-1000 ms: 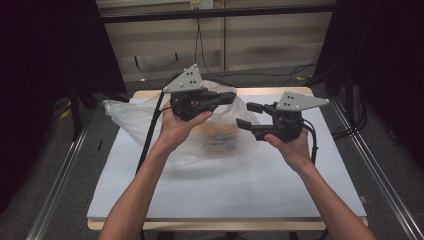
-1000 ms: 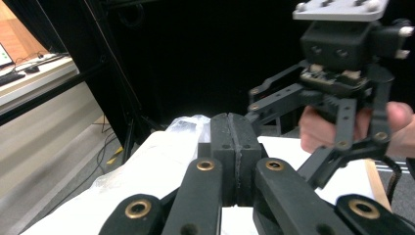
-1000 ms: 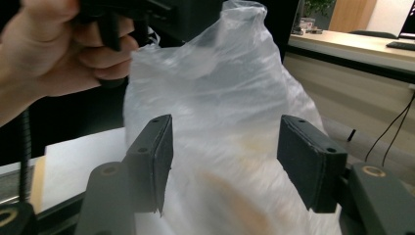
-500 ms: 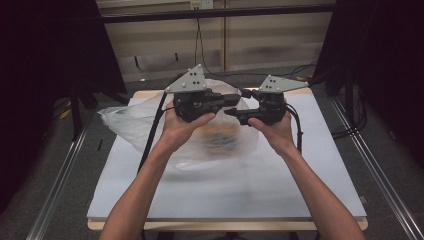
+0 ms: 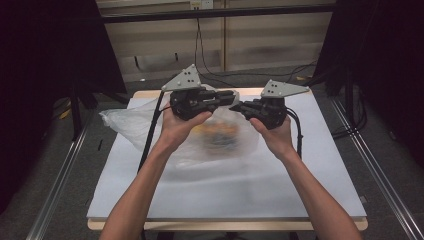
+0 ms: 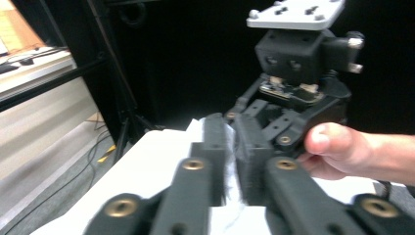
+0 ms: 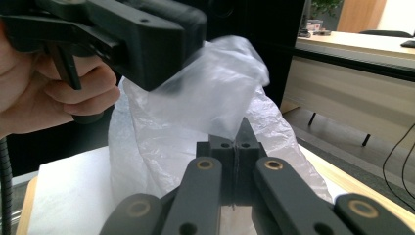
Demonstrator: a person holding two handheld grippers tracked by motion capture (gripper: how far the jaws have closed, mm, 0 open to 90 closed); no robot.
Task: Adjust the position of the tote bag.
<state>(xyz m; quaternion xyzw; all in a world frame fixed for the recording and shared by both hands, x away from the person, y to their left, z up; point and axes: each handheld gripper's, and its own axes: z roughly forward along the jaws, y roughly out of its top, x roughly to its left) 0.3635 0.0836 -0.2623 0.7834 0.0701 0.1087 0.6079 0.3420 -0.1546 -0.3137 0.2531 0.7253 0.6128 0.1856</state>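
We have both grippers on the clear plastic bag over the table: right gripper fingers just pinched shut on its film, left gripper narrowly clamping it. Opening the bag remains.

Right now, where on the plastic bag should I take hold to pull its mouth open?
Grip the thin bunched top edge of the plastic bag, coming from each side, level. The film stands up there, clear of the contents. The right gripper is already pinched on it; the left gripper has film between its jaws.
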